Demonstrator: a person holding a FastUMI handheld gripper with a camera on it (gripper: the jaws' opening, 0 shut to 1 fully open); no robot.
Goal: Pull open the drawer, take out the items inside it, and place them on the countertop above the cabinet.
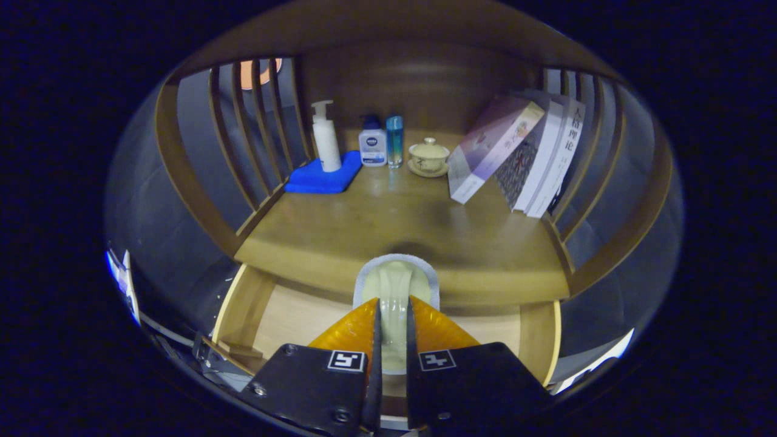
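desk: from my end I'm looking at a wooden countertop (pixel 388 224) on top of the cabinet, warm brown, with slatted wooden sides (pixel 255 133) left and right and a solid wooden back panel, dark booth around it

drawer: pulled open right below the desk's front edge (pixel 285 315), pale wood bottom, sitting under the fingers

books: a few of them (pixel 516 158) leaning over to the left against the right-hand slats, biggest stuff on the desk

blue cloth: folded (pixel 322 177) in the back left corner by the slats

pump bottle: white one (pixel 326 138) standing upright on the blue cloth

small stuff at the back: a white bottle with a dark cap (pixel 373 143) just beside a slim blue bottle (pixel 394 141), then a little lidded cup on a saucer (pixel 428 158) between those and the books

held item: a pale greenish thing with a light grey rim (pixel 396 285), looks like a spoon or small scoop but I honestly can't tell, sticking out ahead of the fingers over the desk's front edge, above the open drawer

fingers: gripper (pixel 393 328) nearly closed, both fingers (pixel 355 331) pressing on the pale item's narrow handle part, only a thin gap between them
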